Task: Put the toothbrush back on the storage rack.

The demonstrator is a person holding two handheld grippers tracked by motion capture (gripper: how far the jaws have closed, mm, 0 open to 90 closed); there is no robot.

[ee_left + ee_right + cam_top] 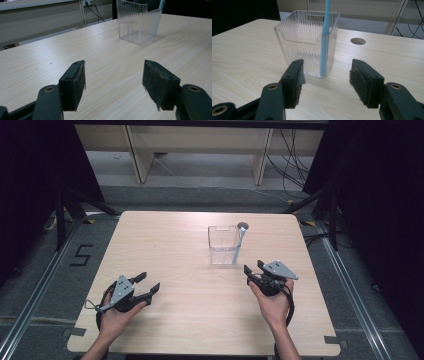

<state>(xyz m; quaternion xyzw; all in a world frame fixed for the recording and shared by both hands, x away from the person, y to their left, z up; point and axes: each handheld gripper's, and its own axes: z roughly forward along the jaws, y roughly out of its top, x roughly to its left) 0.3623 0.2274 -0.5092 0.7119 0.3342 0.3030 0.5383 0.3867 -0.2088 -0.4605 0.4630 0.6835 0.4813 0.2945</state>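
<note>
A clear ribbed plastic container [222, 244] [139, 20] [307, 42] stands upright on the wooden table [175, 250], right of centre. A light blue stick [239, 246] [325, 37] leans upright in its near right corner. My right gripper [253, 267] [325, 80] rests open on the table just in front of the container, nothing between its pads. My left gripper [149, 282] [113, 85] lies open near the front left, pointing toward the container from well away.
A round cable hole [243, 226] [358, 41] sits in the table behind the container. Beyond the far edge are wooden desk legs [137, 157] and cables [292, 160] on the floor. A "5" mark [81, 255] is on the floor at left.
</note>
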